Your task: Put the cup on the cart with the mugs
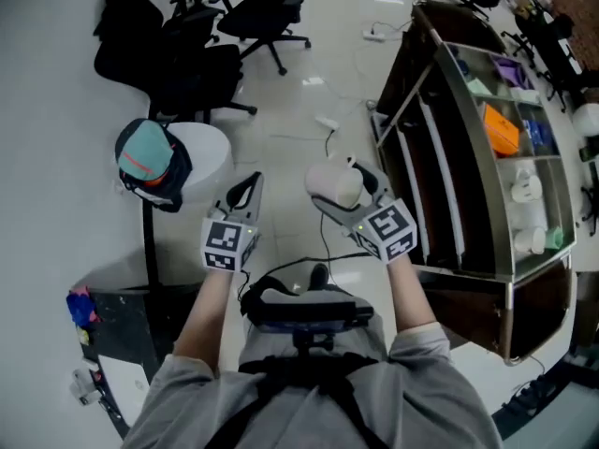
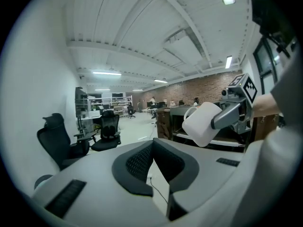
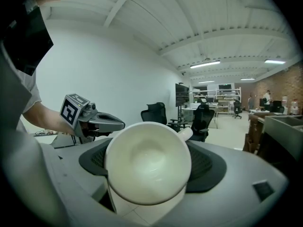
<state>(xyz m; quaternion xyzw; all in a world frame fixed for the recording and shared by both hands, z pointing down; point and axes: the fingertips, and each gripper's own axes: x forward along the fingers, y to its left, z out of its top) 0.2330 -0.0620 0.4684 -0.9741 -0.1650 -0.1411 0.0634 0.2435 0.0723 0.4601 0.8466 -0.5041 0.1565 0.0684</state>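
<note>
My right gripper (image 1: 348,187) is closed around the white cup (image 1: 334,183), one jaw on each side of its wall. The cup is in the air in front of my body and not on any surface. In the right gripper view it lies on its side: the open mouth looks back along the jaws towards me, the bottom points away, and the handle stands out at about 1 o'clock. So its long axis follows the jaws and is not upright.

My left gripper (image 1: 249,187) holds nothing. Its jaw tips are together, and only the floor shows behind them. It is just beside the right one, at its 9 o'clock.

The cart (image 1: 459,297) is at 3 o'clock from the cup in the head view, near but not touching. The white mugs (image 1: 526,187) stand in a compartment on its far side, at about 3 o'clock from my right gripper. Other compartments hold orange and purple things that I cannot identify.

The right hand is nearer to the cart, and it already has the cup, so I judge the carry is its job. The cup must travel to 3 o'clock, over the near rim of the cart. I think I must also turn the wrist so that the bottom comes down beside the mugs
</note>
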